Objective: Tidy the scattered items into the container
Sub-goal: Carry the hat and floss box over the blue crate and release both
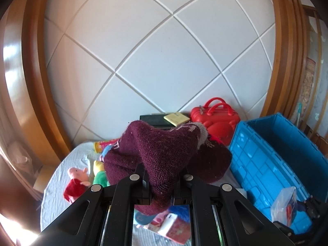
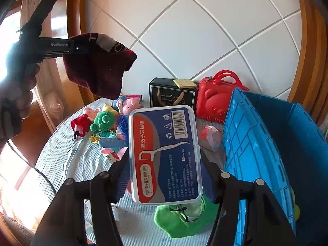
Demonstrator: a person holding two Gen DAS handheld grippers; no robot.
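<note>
Left gripper (image 1: pixel 162 186) clamped on maroon knit hat (image 1: pixel 164 155), held aloft. Right gripper (image 2: pixel 164 164) clamped on floss-pick box (image 2: pixel 165 153), beside blue crate (image 2: pixel 266 143).

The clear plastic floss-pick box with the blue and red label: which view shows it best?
The right wrist view: the clear plastic floss-pick box fills the centre, label readable, held between the right gripper jaws. The left wrist view shows it only small and side-on at the lower right edge.
</note>
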